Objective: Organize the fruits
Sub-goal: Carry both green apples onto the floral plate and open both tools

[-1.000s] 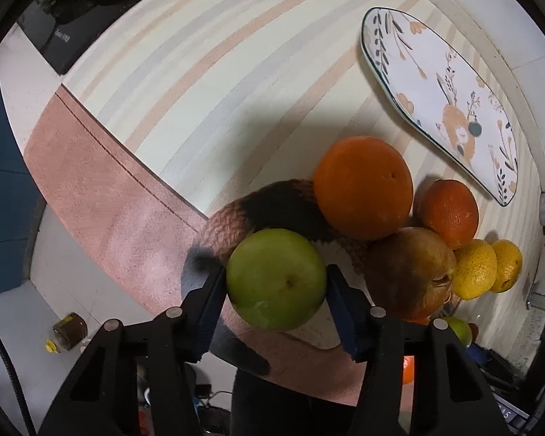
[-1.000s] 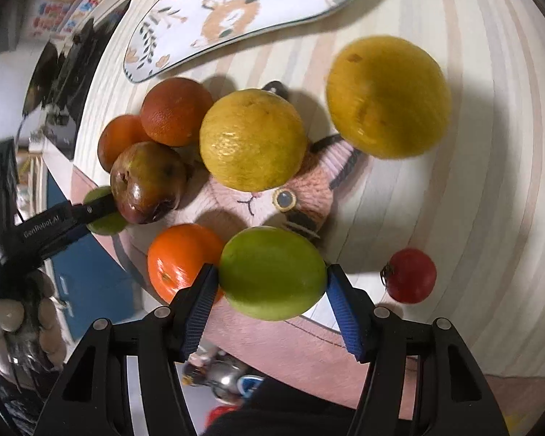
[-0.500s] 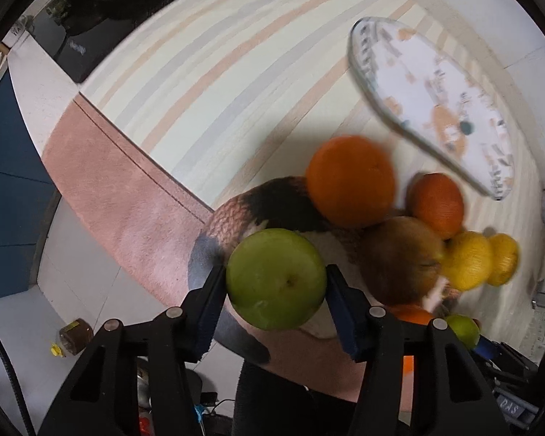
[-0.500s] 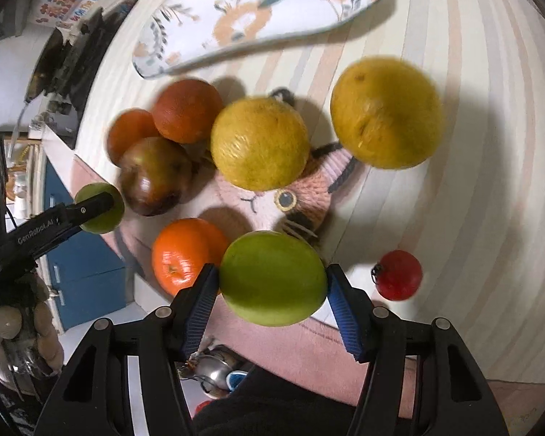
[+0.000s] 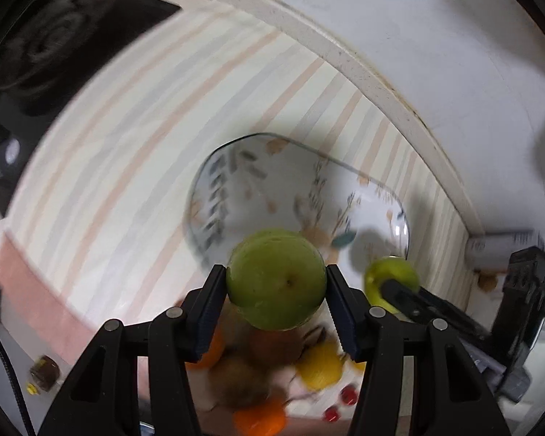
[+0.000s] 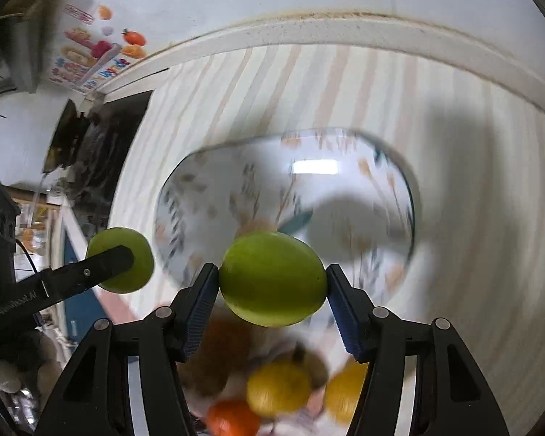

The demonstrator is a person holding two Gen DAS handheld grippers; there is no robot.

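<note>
Left wrist view: the left gripper [image 5: 276, 287] clamps a green apple [image 5: 276, 279] between its blue pads, held in the air over the near edge of the floral tray [image 5: 236, 181], which lies on the striped cloth [image 5: 127, 167] near the counter's back edge. To the right, the right gripper [image 5: 396, 283] carries a second green fruit [image 5: 390, 272] above the tray's right end. Blurred oranges and lemons lie below.

Right wrist view: the right gripper [image 6: 272, 283] grips its green fruit [image 6: 272, 278] above the tray [image 6: 236, 181]. At left, the left gripper [image 6: 120, 258] holds its apple [image 6: 121, 259] just off the tray's left end.
</note>
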